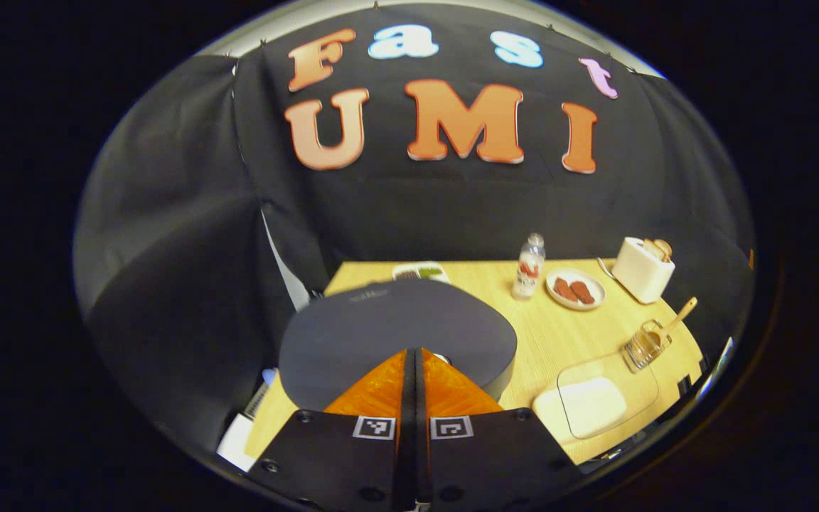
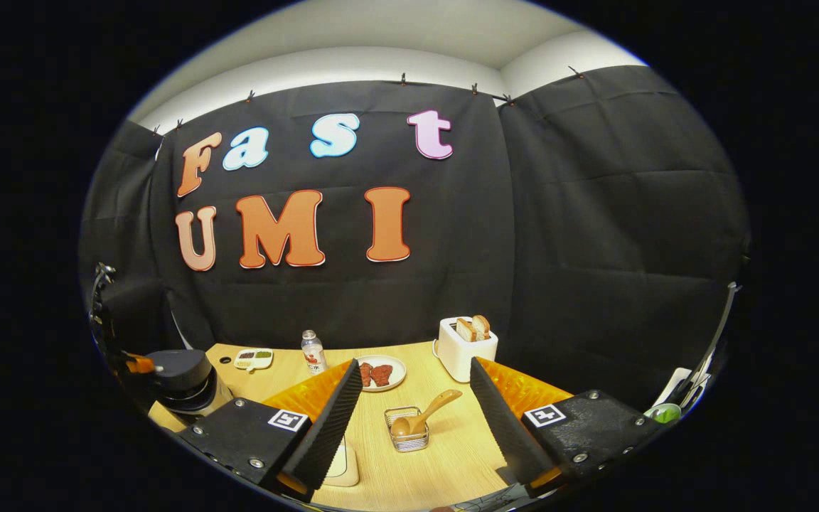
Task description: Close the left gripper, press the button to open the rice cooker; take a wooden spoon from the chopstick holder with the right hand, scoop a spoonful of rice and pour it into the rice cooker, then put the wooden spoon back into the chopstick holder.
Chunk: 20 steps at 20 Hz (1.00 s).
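Early stage: lid press under way, spoon untouched

The left tool (image 1: 414, 355) has its fingers pinched together, empty, just over the closed rice cooker (image 1: 395, 334); the lid looks unopened. The right tool (image 2: 415, 398) hangs wide apart above the worktop (image 2: 452, 455), facing the wooden spoon (image 2: 427, 412) in its chopstick holder (image 2: 409, 432). Scooping, pouring and returning remain.

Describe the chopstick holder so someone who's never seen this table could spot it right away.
Start at the white toaster at the back of the wooden table, then come toward the near edge. The chopstick holder is the small wire basket standing alone there. Unlike the plate and bottle behind it, a wooden spoon leans out of it.
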### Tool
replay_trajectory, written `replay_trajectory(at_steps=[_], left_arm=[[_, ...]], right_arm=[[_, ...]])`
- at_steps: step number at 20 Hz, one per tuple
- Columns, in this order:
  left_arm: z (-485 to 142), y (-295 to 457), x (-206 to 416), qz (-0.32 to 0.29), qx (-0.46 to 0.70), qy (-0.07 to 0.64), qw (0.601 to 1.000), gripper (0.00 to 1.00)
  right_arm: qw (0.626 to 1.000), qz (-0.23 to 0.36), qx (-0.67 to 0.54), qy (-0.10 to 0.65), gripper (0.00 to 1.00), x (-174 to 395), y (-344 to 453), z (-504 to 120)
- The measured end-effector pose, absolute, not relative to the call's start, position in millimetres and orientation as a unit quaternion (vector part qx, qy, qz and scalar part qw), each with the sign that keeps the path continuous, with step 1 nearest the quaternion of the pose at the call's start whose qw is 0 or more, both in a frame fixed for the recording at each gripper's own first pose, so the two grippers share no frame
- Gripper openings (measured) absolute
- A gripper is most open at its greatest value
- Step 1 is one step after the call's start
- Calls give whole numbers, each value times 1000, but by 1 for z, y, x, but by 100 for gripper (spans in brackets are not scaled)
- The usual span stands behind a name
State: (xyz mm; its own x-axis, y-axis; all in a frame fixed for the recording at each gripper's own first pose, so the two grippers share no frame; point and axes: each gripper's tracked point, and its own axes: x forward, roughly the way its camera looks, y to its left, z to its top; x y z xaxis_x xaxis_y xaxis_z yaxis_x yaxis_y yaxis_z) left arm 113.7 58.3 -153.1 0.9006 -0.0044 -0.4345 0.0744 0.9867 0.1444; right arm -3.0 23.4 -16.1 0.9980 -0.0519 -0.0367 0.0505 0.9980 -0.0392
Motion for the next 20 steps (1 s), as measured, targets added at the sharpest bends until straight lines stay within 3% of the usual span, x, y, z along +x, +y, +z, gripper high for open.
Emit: replay_trajectory(at_steps=[2, 3, 5, 6, 12, 15, 16, 20], left_arm=[[-107, 49, 107, -15, 82, 157, 984, 4], [-89, 44, 103, -18, 76, 142, 987, 4], [-73, 43, 97, -16, 63, 119, 991, 4], [-66, 43, 97, -15, 58, 111, 992, 0], [-64, 60, 84, 5, 30, 111, 993, 6], [-57, 68, 78, 24, 17, 97, 995, 34], [-55, 71, 75, 27, 10, 91, 995, 34], [-45, 83, 71, 40, 6, 82, 996, 84]], right_arm=[[999, -27, -16, 17, 100, -1, 21, -18], [999, -29, -14, 16, 95, 1, 19, -18], [999, -31, -5, 17, 95, 3, 16, -22], [999, -31, 2, 19, 95, 5, 13, -24], [998, -37, 50, 25, 95, 33, -11, -44], [993, -40, 97, 48, 95, 57, -26, -73], [992, -42, 107, 50, 95, 65, -31, -82], [985, -39, 140, 90, 95, 99, -41, -130]])
